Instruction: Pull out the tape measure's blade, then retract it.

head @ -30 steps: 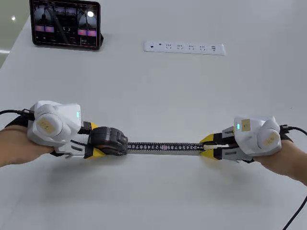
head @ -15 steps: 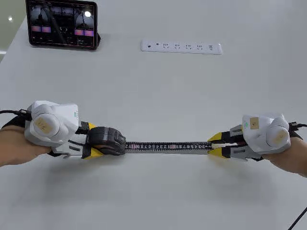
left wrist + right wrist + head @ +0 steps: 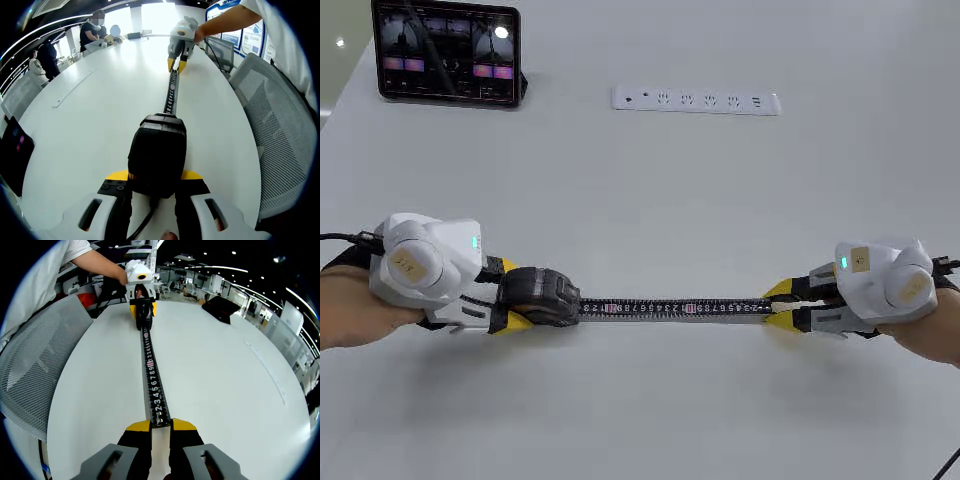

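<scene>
Since a second ago my right gripper (image 3: 779,305) has drawn further from the left gripper (image 3: 517,294), and more of the blade (image 3: 670,307) lies bared between them. The whole picture has drifted a little too, but the span itself has grown. In the head view the tape measure case (image 3: 540,297) sits low on the surface (image 3: 640,170), clamped in the left gripper, with the blade running straight from its mouth to the right gripper.

In the left gripper view my jaws press against both flanks of the black case (image 3: 157,152), and the blade (image 3: 172,92) runs off to the far gripper, well apart.

In the right gripper view the jaws are nearly together, pinching the blade's (image 3: 151,375) end just below the first numerals. The end hook is hidden between them, so I only assume it is caught there.

I judge the pull-out nearly done. Retraction comes next, and I would feed the blade back steadily so it does not whip.
</scene>
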`<action>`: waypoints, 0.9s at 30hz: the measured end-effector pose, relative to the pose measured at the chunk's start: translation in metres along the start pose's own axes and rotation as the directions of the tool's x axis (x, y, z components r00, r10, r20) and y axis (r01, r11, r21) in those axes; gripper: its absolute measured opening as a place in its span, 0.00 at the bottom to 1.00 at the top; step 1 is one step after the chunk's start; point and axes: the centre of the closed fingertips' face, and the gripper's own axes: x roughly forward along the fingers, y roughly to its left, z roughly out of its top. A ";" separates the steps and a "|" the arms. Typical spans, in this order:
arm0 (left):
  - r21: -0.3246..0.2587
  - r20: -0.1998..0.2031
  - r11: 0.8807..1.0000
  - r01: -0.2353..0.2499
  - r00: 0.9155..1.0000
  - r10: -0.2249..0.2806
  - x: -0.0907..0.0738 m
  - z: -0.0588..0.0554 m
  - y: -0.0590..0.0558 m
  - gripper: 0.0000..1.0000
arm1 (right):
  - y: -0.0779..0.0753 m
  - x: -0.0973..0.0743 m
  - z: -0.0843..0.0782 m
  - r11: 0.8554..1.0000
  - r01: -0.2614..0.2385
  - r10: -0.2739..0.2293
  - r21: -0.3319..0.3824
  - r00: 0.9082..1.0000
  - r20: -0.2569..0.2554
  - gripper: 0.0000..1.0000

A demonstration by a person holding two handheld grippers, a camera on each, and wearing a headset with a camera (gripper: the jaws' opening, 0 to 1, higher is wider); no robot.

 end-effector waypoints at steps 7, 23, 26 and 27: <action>-0.001 -0.005 1.000 -0.003 1.000 0.003 0.000 0.000 0.000 0.28 | 0.002 0.000 0.001 1.000 -0.007 0.007 0.012 1.000 0.000 0.09; -0.008 -0.014 1.000 -0.013 1.000 0.013 0.000 -0.001 0.001 0.29 | 0.003 0.001 0.003 0.999 -0.046 0.047 0.018 0.998 -0.050 0.11; -0.010 -0.015 1.000 -0.013 1.000 0.013 0.000 -0.001 0.001 0.29 | 0.003 0.001 0.003 0.999 -0.048 0.049 0.022 0.997 -0.052 0.11; -0.010 -0.016 1.000 -0.013 1.000 0.013 0.000 -0.001 0.001 0.29 | 0.003 0.001 0.003 0.999 -0.049 0.050 0.024 0.997 -0.054 0.11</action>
